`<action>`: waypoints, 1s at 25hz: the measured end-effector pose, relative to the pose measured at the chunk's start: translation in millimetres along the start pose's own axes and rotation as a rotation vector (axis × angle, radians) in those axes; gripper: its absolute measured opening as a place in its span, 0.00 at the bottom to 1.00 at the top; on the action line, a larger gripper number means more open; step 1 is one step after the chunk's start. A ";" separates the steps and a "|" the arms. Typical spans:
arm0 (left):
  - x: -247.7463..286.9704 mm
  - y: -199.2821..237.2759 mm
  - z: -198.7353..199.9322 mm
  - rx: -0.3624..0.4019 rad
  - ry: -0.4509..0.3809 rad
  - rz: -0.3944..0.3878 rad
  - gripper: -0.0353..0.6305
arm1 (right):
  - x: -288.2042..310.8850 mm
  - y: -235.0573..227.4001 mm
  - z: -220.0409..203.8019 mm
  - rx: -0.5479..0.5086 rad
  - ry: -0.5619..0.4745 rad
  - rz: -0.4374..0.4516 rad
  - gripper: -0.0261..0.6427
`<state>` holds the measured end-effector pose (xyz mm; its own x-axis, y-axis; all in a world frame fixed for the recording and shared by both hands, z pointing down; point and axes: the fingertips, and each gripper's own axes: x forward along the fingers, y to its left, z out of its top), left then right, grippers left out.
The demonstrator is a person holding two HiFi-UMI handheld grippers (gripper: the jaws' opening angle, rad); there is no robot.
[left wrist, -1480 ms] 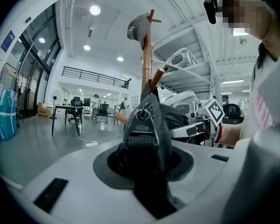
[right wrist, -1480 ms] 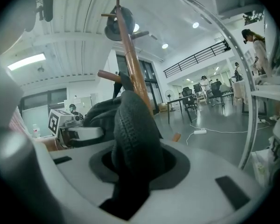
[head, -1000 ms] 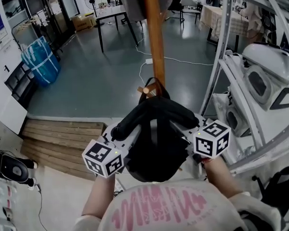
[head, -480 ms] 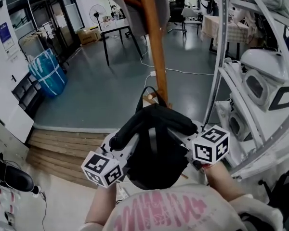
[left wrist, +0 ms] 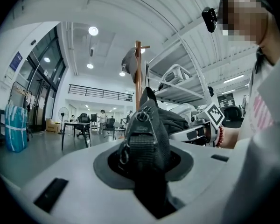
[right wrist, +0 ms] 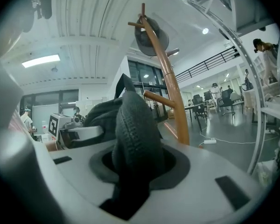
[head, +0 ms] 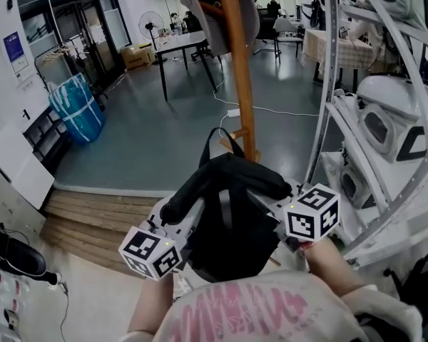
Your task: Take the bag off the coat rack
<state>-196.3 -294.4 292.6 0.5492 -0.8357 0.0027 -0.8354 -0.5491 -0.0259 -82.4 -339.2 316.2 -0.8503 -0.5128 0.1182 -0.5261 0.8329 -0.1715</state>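
A black bag (head: 227, 216) hangs between my two grippers, close in front of the wooden coat rack pole (head: 235, 63). My left gripper (head: 189, 212) is shut on the bag's left side, where a webbing strap and zipper (left wrist: 142, 134) fill the jaws. On the bag's right side, my right gripper (head: 269, 197) is shut on a padded edge (right wrist: 133, 125). The bag's thin handle loop (head: 223, 140) stands up beside the pole. In the right gripper view a rack peg (right wrist: 157, 97) sticks out just behind the bag. A grey garment (head: 221, 9) hangs at the rack's top.
A white metal shelf frame (head: 328, 84) with white appliances (head: 389, 116) stands close at the right. Wooden steps (head: 93, 216) lie at the lower left. A blue sack (head: 77, 109) and a black table (head: 182, 48) stand farther back on the grey floor.
The head view has tilted upward, showing more of the room. The bag stays gripped on both sides at about the same place, and the peg by its handle loop has gone out of sight.
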 end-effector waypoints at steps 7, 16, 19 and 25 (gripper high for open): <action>-33.2 -9.4 2.7 -0.011 -0.006 0.037 0.22 | -3.5 29.7 -5.3 0.001 0.008 0.040 0.22; -67.4 -25.0 -10.3 -0.026 0.001 0.076 0.22 | -13.5 59.1 -28.8 0.030 0.026 0.071 0.22; -78.0 -31.8 -13.9 -0.045 0.005 0.088 0.22 | -18.2 67.7 -35.3 0.034 0.035 0.073 0.22; -94.2 -43.7 -25.8 -0.098 0.023 0.091 0.21 | -24.7 80.5 -51.2 0.045 0.063 0.076 0.22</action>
<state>-212.1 -192.0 319.2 0.4710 -0.8817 0.0274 -0.8807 -0.4683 0.0707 -103.2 -248.8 349.6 -0.8864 -0.4328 0.1644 -0.4610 0.8582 -0.2259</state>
